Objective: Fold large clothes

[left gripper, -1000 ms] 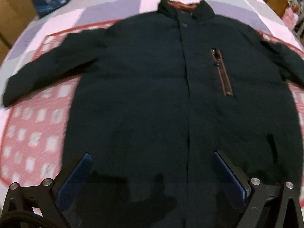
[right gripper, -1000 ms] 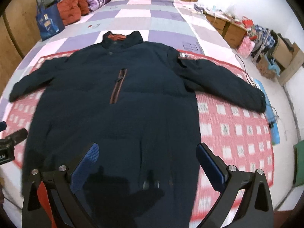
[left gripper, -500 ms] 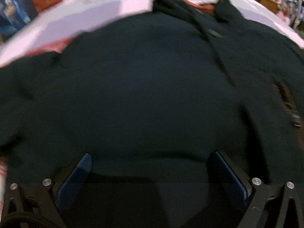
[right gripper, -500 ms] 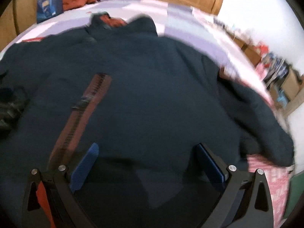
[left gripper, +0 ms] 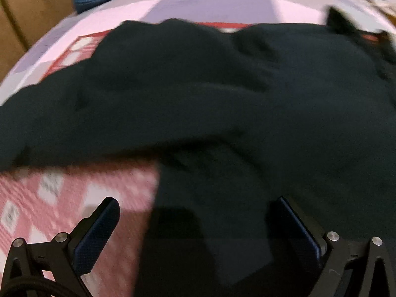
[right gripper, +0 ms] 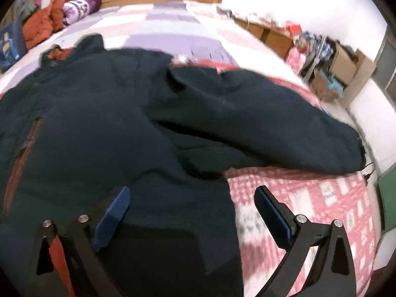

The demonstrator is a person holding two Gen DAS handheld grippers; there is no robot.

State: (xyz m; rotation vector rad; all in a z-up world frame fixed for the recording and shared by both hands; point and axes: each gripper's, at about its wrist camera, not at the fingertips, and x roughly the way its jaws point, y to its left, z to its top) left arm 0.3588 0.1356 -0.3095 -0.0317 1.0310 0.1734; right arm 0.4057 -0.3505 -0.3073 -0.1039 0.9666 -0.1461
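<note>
Dark navy jacket (right gripper: 104, 123), thick padded fabric, lies front-up, spread on bed (right gripper: 173, 24). Under it: pink-and-white checked blanket (right gripper: 321, 198), over lilac patchwork quilt. Rust-red collar lining and chest zip trim visible. Right sleeve (right gripper: 272, 128) extends outward, bulky, rounded cuff.

Left gripper (left gripper: 195, 225): low over jacket's side edge, fingers wide, holding nothing.

Right gripper (right gripper: 193, 212): low over opposite edge, fingers wide, empty.

Both views motion-blurred.
</note>
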